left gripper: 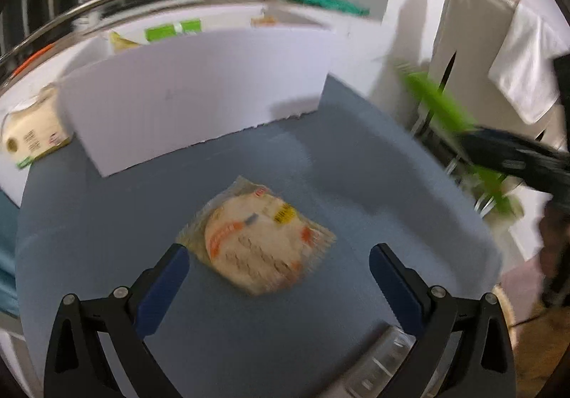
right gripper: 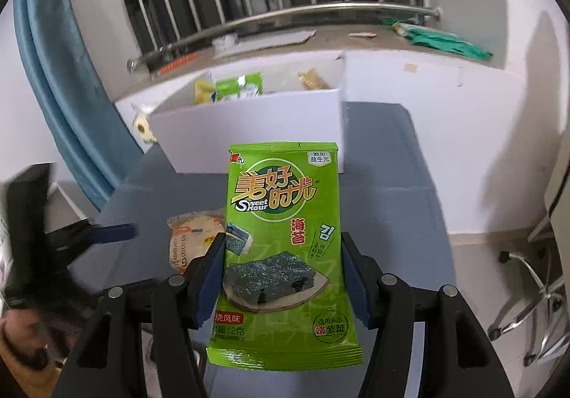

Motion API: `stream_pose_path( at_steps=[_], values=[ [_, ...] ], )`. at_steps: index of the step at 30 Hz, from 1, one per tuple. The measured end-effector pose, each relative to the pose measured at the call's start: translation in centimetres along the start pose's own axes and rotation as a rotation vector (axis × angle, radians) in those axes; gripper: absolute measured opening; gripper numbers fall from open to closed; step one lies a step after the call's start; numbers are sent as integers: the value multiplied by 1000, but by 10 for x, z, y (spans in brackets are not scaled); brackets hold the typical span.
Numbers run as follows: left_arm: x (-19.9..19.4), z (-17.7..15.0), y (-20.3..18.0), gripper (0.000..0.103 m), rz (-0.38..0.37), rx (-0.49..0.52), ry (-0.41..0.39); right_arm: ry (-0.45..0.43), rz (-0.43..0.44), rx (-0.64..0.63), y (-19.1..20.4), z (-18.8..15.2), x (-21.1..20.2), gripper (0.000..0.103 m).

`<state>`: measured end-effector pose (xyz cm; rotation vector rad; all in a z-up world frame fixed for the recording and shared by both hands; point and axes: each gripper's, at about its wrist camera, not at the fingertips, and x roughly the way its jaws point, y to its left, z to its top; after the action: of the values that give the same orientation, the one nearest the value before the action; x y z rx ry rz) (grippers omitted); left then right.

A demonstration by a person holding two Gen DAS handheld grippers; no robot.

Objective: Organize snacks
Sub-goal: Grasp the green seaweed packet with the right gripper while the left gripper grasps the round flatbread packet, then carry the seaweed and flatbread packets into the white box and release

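My right gripper [right gripper: 283,248] is shut on a green seaweed snack packet [right gripper: 281,237] and holds it upright above the blue-grey table [right gripper: 392,205]. In the left wrist view the same packet [left gripper: 441,106] shows blurred at the right, held by the right gripper. A round cracker in a clear wrapper [left gripper: 256,237] lies flat on the table [left gripper: 356,166], and my open, empty left gripper [left gripper: 279,255] hovers just before it. The cracker [right gripper: 196,234] also shows in the right wrist view, left of the packet. A white box [right gripper: 249,127] at the table's far side holds several snacks.
A yellowish snack pack [left gripper: 32,134] lies left of the white box [left gripper: 199,95]. A clear plastic item [left gripper: 384,362] sits at the near table edge. A steel rail [right gripper: 285,20] and barred window run behind. A chair base [right gripper: 527,291] stands on the floor at right.
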<state>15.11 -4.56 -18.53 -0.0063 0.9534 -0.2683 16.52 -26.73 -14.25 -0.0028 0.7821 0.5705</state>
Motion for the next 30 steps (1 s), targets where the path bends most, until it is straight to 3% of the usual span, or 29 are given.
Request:
stream_pose_path(
  at_steps=[4,8,13,16,24,30],
  values=[
    [31,12,5,103,5,55,88,-9,-18,11,-9,-7,-18,65],
    [41,14,8,103,4,94,119,-8,-25,23,-13,-12,-21,65],
    [38,9,17,82,-20,55,107,0,-18,26,-14,-11,-14,66],
    [31,9,18,80,-39,27,93,3,-9,8,-8,-11,-11,66],
    [-36,19,17,79,-53,-20,-110,-1,11,-15,1,-5,-6,66],
    [-99,65,29,80,-38,-30,-313,-55,67,-23,10,38,-5,66]
  ],
)
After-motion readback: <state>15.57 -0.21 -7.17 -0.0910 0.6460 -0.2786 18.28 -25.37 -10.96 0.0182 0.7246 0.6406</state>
